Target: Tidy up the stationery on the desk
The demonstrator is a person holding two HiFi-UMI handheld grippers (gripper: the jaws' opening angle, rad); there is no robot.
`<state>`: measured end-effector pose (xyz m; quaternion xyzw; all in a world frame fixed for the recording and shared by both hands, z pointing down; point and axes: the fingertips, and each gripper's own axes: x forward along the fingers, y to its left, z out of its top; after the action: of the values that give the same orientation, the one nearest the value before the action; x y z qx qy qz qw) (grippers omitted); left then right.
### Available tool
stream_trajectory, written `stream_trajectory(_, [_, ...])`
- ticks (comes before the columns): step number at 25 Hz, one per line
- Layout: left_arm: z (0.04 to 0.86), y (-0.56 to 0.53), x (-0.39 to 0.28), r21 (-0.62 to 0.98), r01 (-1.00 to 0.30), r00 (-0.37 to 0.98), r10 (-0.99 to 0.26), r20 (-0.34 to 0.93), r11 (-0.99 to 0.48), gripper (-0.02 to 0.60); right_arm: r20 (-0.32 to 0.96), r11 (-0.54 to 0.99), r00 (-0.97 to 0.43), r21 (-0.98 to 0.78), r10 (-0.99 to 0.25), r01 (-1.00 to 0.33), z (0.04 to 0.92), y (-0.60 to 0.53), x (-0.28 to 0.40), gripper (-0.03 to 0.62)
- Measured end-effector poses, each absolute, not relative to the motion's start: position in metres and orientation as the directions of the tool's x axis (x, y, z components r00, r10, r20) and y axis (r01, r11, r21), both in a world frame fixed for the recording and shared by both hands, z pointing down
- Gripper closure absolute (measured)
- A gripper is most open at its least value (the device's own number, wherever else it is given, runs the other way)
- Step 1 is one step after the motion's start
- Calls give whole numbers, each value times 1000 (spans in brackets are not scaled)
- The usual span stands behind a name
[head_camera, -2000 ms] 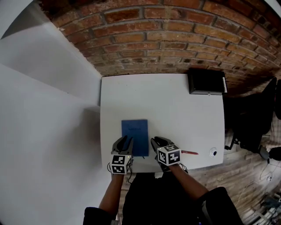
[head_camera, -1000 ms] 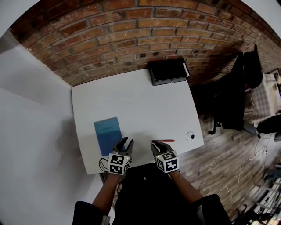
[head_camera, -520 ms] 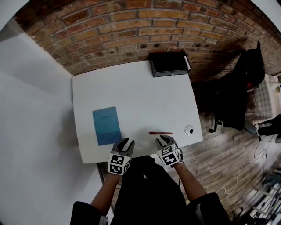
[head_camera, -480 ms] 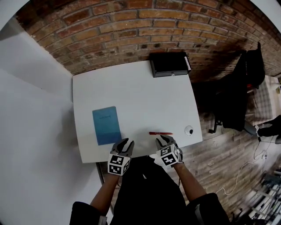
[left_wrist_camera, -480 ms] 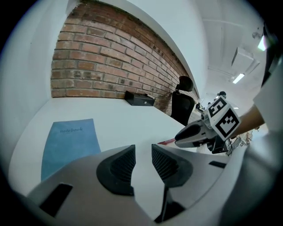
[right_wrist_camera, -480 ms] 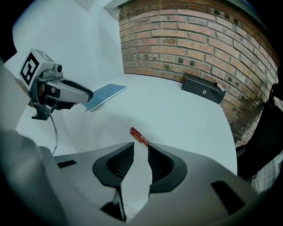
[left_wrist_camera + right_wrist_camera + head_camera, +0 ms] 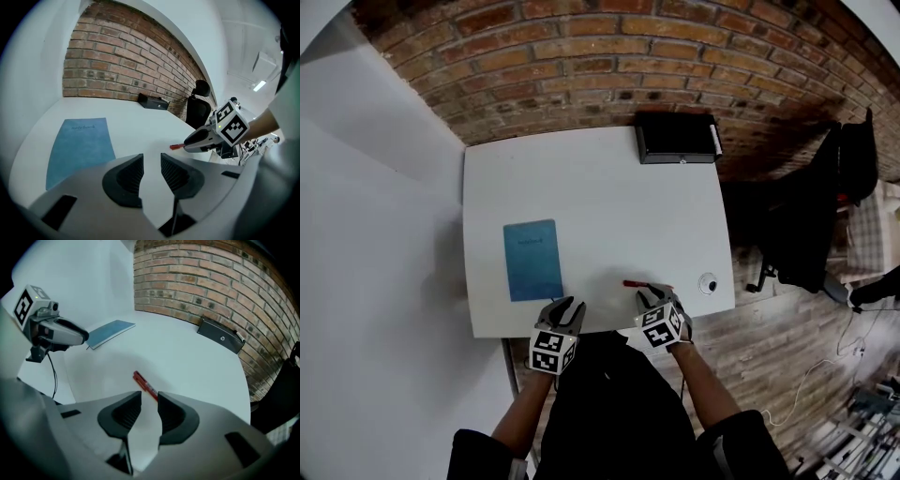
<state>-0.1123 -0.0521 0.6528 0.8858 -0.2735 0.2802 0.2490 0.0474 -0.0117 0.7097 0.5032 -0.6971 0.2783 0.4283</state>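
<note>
Opening right gripper point(image 7: 149, 396), red pen point(image 7: 143, 383) seemingly between jaws

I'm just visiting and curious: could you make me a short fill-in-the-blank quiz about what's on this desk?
The notebook lying flat on the white desk has a ___ cover.
The pen near the desk's front edge is ___.
The black box sits at the desk's far edge, next to the ___ wall.
The left tongs have ___ between their open jaws.
Missing words: blue; red; brick; nothing.
</note>
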Motion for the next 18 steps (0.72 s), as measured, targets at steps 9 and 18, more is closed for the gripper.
stream_trajectory(9, [651,-60,-105,295,-631,696,-355,625,-718,459,884,372,-127,56,-450,-927,711,-17,51,496])
stream_trajectory(18, [654,-61,-100,304,-637,691,-350,632,-708,459,898,373,-118,54,-424,-926,709,-23,61,496])
